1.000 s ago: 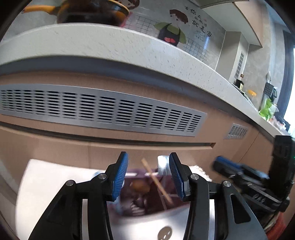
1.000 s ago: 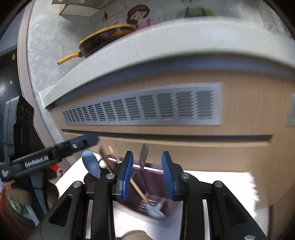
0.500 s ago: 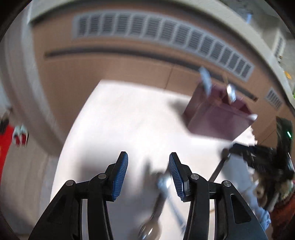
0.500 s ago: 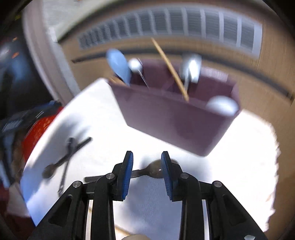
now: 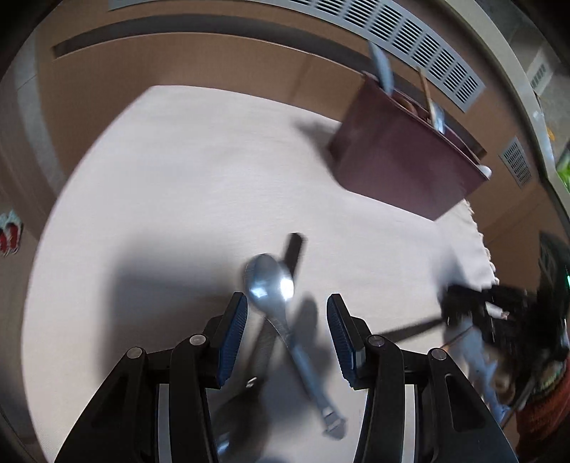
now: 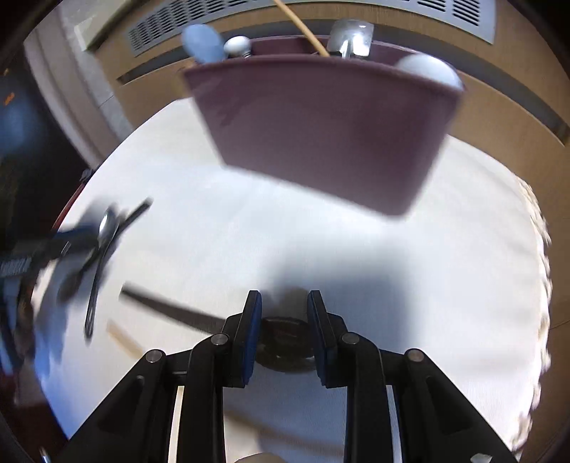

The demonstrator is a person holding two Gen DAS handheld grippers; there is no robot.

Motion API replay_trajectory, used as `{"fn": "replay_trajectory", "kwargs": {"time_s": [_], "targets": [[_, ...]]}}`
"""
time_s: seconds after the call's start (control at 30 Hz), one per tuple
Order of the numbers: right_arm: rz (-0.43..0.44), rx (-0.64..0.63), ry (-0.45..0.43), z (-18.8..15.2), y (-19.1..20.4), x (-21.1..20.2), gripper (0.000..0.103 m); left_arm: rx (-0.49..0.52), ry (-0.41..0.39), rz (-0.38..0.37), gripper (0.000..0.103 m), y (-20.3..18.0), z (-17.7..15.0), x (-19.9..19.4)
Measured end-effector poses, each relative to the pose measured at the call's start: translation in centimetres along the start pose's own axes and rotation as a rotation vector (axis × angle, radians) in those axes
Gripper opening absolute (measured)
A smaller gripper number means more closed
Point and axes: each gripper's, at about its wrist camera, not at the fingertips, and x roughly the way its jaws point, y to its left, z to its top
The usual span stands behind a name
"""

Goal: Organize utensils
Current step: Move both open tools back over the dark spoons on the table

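A maroon utensil holder (image 5: 402,160) stands on a white cloth (image 5: 178,185) and holds several utensils; it also shows in the right wrist view (image 6: 320,131). My left gripper (image 5: 286,320) is open just above a silver spoon (image 5: 285,306) that lies crossed over a dark-handled utensil (image 5: 294,247). My right gripper (image 6: 284,313) is open, its jaws on either side of a dark spoon bowl (image 6: 285,342) whose handle (image 6: 167,306) runs left on the cloth. The left gripper (image 6: 46,245) shows blurred at the right wrist view's left edge.
Wooden cabinet fronts with metal vents (image 5: 392,32) rise behind the cloth. A wooden stick (image 6: 121,338) and other utensils (image 6: 96,270) lie at the cloth's left side. The cloth's fringed edge (image 6: 538,249) is at the right. The right gripper (image 5: 498,306) shows blurred.
Both grippers have tilted down from the cabinet toward the cloth and come lower. The silver spoon now lies between my left fingers, the dark spoon bowl between my right fingers.
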Motion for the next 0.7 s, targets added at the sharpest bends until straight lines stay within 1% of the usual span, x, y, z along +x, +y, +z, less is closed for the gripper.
{"fn": "replay_trajectory", "kwargs": {"time_s": [0.1, 0.17, 0.23, 0.33, 0.4, 0.5, 0.6, 0.7], "targets": [[0.028, -0.018, 0.025, -2.7, 0.3, -1.5, 0.025, 0.032, 0.009, -0.022, 0.048, -1.8, 0.7, 1.0], [0.052, -0.026, 0.039, -4.0, 0.6, -2.4, 0.025, 0.054, 0.019, -0.049, 0.048, -3.1, 0.9, 1.6], [0.053, -0.060, 0.031, -5.1, 1.3, -3.4, 0.025, 0.082, 0.026, -0.078, 0.048, -4.2, 0.9, 1.7], [0.047, -0.156, -0.001, -5.6, 3.0, -4.3, 0.025, 0.101, 0.014, -0.069, 0.048, -4.6, 1.0, 1.2], [0.054, -0.210, -0.001, -5.7, 4.4, -4.3, 0.025, 0.097, -0.011, -0.040, 0.048, -4.0, 1.0, 0.4], [0.058, -0.266, -0.005, -5.3, 6.3, -3.8, 0.025, 0.057, -0.040, -0.001, 0.048, -1.9, 1.0, -0.9], [0.063, -0.281, -0.010, -3.8, 7.8, -2.7, 0.025, 0.012, -0.055, 0.041, 0.048, 0.6, 0.6, -2.0], [0.071, -0.299, -0.012, -2.8, 9.0, -1.8, 0.025, -0.023, -0.059, 0.063, 0.048, 2.5, 0.3, -2.7]]}}
